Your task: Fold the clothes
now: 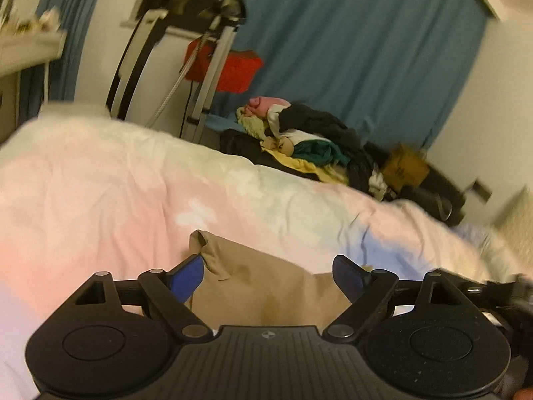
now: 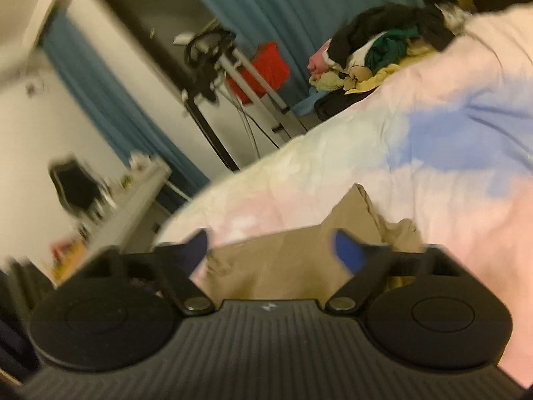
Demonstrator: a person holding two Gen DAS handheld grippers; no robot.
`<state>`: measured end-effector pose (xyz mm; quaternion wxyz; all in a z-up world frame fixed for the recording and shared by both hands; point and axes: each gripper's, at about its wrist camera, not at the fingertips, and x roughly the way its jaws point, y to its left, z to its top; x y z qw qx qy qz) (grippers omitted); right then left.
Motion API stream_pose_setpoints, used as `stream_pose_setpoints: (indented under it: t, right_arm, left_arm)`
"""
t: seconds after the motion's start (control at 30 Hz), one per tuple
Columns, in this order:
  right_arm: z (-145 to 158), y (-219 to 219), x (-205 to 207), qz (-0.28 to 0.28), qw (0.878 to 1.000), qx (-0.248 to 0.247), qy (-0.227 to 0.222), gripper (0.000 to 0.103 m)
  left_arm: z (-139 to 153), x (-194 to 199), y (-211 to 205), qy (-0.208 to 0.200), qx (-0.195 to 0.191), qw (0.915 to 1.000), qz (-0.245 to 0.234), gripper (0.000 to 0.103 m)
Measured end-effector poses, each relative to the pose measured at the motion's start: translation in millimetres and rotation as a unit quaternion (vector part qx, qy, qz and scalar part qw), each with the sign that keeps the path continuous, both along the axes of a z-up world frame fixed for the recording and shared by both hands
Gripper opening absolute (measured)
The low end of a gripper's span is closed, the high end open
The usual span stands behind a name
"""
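A tan garment lies on the pastel bedcover, just ahead of my left gripper. The left gripper is open, its blue fingertips wide apart on either side of the cloth and holding nothing. In the right wrist view the same tan garment lies under my right gripper, which is also open with its blue fingertips spread above the cloth. A pile of unfolded clothes sits at the far side of the bed; it also shows in the right wrist view.
Teal curtains hang behind the bed. A metal stand with a red item stands by the wall. A brown cardboard box sits beyond the clothes pile. A white shelf with small items is left of the bed.
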<state>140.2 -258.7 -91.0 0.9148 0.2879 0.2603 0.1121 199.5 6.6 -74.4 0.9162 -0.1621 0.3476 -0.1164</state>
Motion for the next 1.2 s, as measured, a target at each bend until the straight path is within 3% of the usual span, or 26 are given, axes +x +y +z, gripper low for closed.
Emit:
stream_pose_setpoints:
  t: [0.03,0.1,0.23,0.4,0.6,0.83,0.97,1.07,1.2]
  right_arm:
    - [-3.6,3.9,6.4,0.005,1.0,-0.023,0.01,0.05]
    - [-15.8,11.2,23.5,0.01,0.997,-0.068,0.029,0.037]
    - [-45.3,21.4,59.7,0.013,0.99,-0.121,0.065,0.031]
    - [-70.1,31.6,76.4,0.017,0.983,-0.164,0.083,0.031]
    - [-39.4,37.4,36.9,0.021,0.984,-0.167,0.053,0.034]
    - [-12.0,40.4,-34.3,0.018,0.986,-0.164,0.027,0.034]
    - [-39.5,44.2,-45.4,0.018,0.983,-0.168,0.074,0.033]
    - [-47.0,51.7,-41.4,0.023,0.978,-0.19,0.083,0.033]
    - [-44.7,49.1,-42.5,0.017,0.98,-0.181,0.084,0.033]
  left_arm:
    - [-1.8,0.6,-3.4,-0.001,0.014,0.9999,-0.006,0.087]
    - [-5.4,1.8,-10.3,-0.002,0.043,0.9989,-0.018,0.087]
    - [-12.4,4.0,-23.7,-0.005,0.098,0.9943,-0.041,0.086]
    - [-10.1,-7.5,-22.1,-0.006,0.102,0.9935,-0.049,0.085]
    - [-6.9,-21.9,-20.1,-0.006,0.108,0.9925,-0.058,0.085]
    - [7.9,-83.8,-22.5,-0.016,0.121,0.9888,-0.086,0.086]
    - [-12.5,-92.1,-19.3,0.035,0.111,0.9895,-0.086,0.086]
    - [-6.2,-100.3,-11.1,0.038,0.085,0.9919,-0.086,0.085]
    - [2.3,-111.1,-0.2,0.042,0.051,0.994,-0.087,0.086]
